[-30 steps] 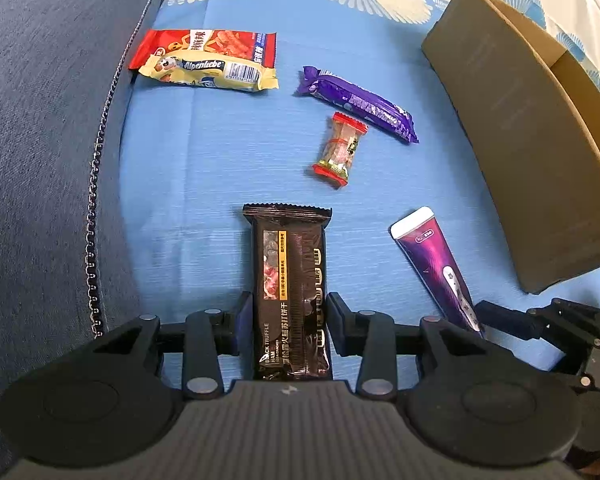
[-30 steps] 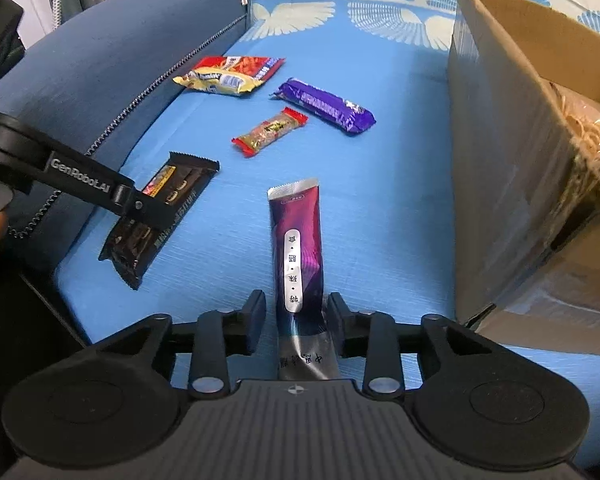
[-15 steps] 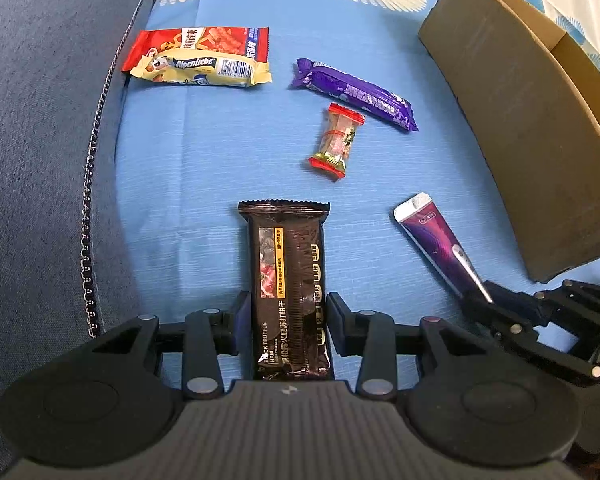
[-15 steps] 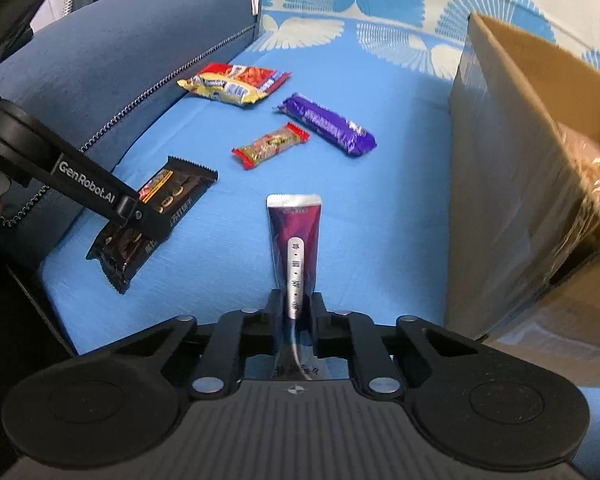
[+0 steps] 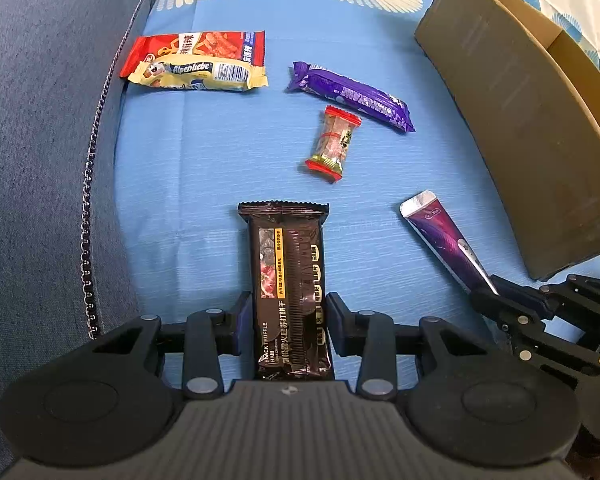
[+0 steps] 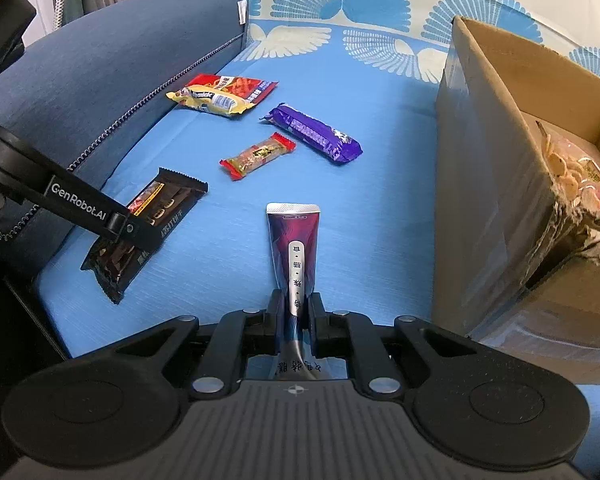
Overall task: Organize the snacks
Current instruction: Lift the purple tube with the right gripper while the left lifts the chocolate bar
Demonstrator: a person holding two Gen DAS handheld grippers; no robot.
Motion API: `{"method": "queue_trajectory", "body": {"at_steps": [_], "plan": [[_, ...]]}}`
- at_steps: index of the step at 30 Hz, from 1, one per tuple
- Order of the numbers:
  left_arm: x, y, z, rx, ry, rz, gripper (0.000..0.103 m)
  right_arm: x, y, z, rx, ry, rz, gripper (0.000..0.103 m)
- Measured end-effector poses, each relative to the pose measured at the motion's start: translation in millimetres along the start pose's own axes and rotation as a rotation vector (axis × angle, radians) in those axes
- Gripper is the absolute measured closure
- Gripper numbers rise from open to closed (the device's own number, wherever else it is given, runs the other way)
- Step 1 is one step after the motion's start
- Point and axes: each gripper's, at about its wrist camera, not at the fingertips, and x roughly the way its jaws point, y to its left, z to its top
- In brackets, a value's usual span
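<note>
While both wrist views line up, quick rundown, label by label:

Left gripper (image 5: 287, 316): straddling the near end of the black bar (image 5: 287, 280), a finger on each side of the wrapper; touching or a hair off, can't tell, so no call on an actual squeeze.
Right gripper (image 6: 295, 312): pinched nearly shut on the purple tube (image 6: 294, 254), clamped near its lower end with the flat crimped end pointing away.
Black bar: flat on the blue cushion (image 5: 203, 168), lengthwise out from the gripper, close to the cushion's front edge and the sofa arm (image 5: 39, 120).
Purple tube: to the right of the black bar, well apart from it, near the box (image 6: 484, 200).
Box: cardboard, open-topped, standing on the cushion at the right, with some bagged snacks (image 6: 576, 172) inside.
Red candy (image 5: 332, 144): small see-through wrapper with red ends, mid-cushion, just this side of the purple bar (image 5: 350, 96).
Purple bar: lying at a slant, farther back, very close to the candy.
Yellow pack (image 5: 197, 74): back left, by the sofa arm, lying on top of a red pack (image 5: 195, 44).
</note>
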Motion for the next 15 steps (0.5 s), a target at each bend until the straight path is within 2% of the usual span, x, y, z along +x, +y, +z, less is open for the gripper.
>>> {"method": "queue_trajectory", "body": {"at_steps": [15], "plan": [[-0.4,-0.7,-0.5,-0.001,-0.005,0.000,0.061,1.8,0.2,-0.5,-0.006,0.008,-0.004,0.091]]}}
